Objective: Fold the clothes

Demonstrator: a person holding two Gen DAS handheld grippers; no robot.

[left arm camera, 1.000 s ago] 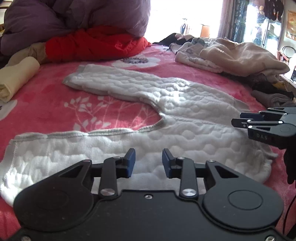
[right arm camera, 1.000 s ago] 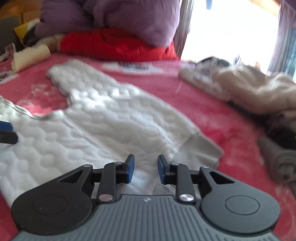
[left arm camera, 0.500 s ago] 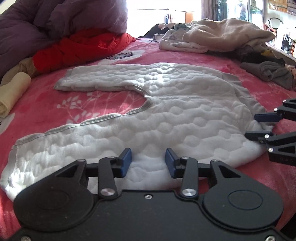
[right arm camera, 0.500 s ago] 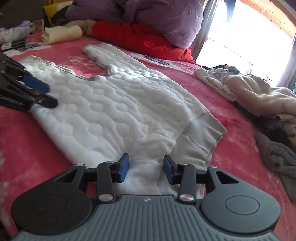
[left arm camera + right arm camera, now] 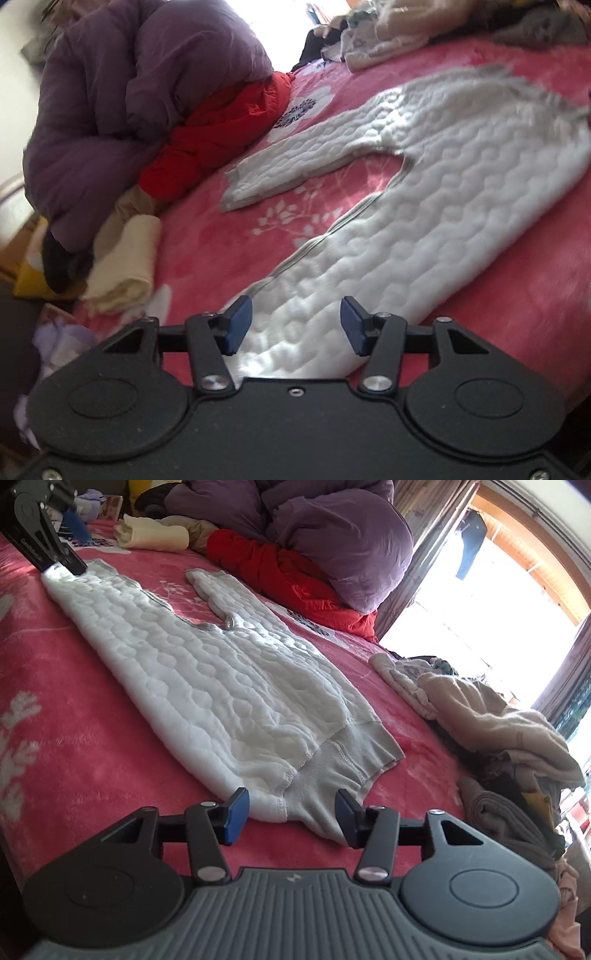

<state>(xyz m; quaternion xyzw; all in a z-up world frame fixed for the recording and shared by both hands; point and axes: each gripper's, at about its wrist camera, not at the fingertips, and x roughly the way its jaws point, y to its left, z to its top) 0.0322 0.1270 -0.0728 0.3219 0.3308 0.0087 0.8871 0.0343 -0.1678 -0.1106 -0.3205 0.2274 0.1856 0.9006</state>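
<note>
White quilted trousers [image 5: 207, 679] lie flat on the pink flowered blanket [image 5: 74, 716], one leg stretching away and the other bent off toward the back. My right gripper [image 5: 291, 816] hovers at the grey waistband [image 5: 340, 764]; its jaws are opening, with the band's edge between the fingers but not pressed. My left gripper [image 5: 295, 328] sits over the end of the near leg [image 5: 295, 332], its jaws also opening, with cloth under the gap. In the right wrist view the left gripper [image 5: 77, 548] shows at the far leg end.
A purple duvet [image 5: 129, 103] and a red jacket [image 5: 221, 129] are heaped at the back. A rolled cream cloth [image 5: 125, 258] lies beside them. A pile of beige clothes [image 5: 498, 723] and grey cloth [image 5: 506, 812] sits at the right, near a bright window [image 5: 480, 602].
Both pairs of jaws have widened. The left gripper has slid along the near leg to its end and rolled. The right gripper has shifted to the waistband end, so the two now stand far apart.
</note>
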